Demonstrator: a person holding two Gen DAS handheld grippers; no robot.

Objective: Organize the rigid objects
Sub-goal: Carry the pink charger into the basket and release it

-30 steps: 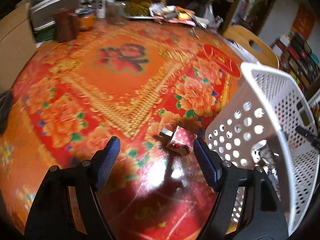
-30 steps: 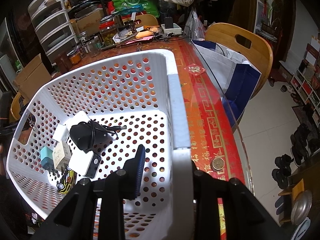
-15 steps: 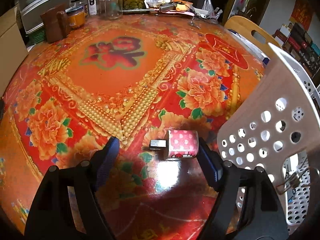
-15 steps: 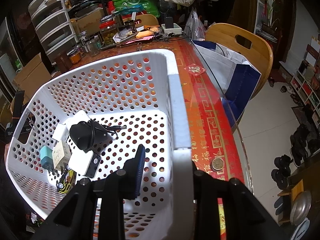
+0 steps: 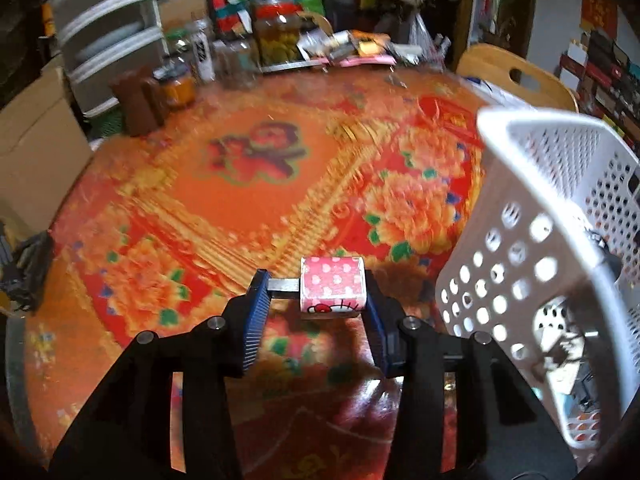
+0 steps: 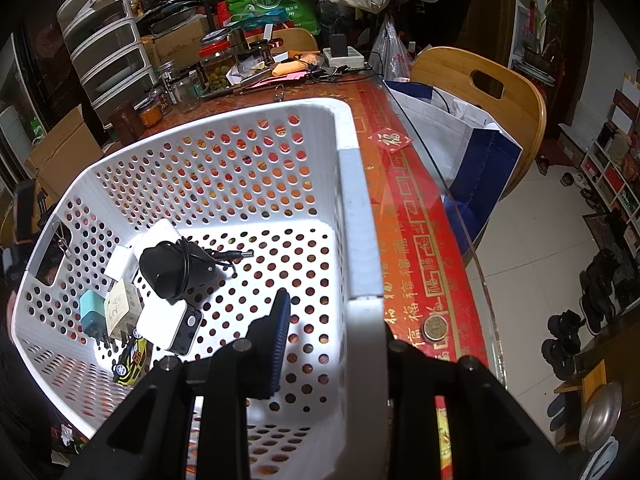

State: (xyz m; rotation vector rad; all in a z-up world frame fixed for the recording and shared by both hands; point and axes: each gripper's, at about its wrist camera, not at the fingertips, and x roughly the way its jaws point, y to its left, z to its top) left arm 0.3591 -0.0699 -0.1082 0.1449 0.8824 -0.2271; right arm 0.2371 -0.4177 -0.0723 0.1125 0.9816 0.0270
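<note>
While several chargers (image 6: 176,272) already lie in the white basket (image 6: 362,216) whose rim the right gripper (image 6: 334,322) pinches, the left gripper (image 5: 314,294) is closing its jaws on the pink plug (image 5: 332,290) between them, not yet binned.

charger (image 5: 333,287) on table (image 5: 248,184), left of basket (image 5: 516,264) | adapter (image 6: 176,270), toy car (image 6: 131,358) in basket

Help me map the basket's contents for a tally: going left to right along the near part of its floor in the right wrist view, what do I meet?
Blue plug adapter → cream adapter → white power bank.
</note>
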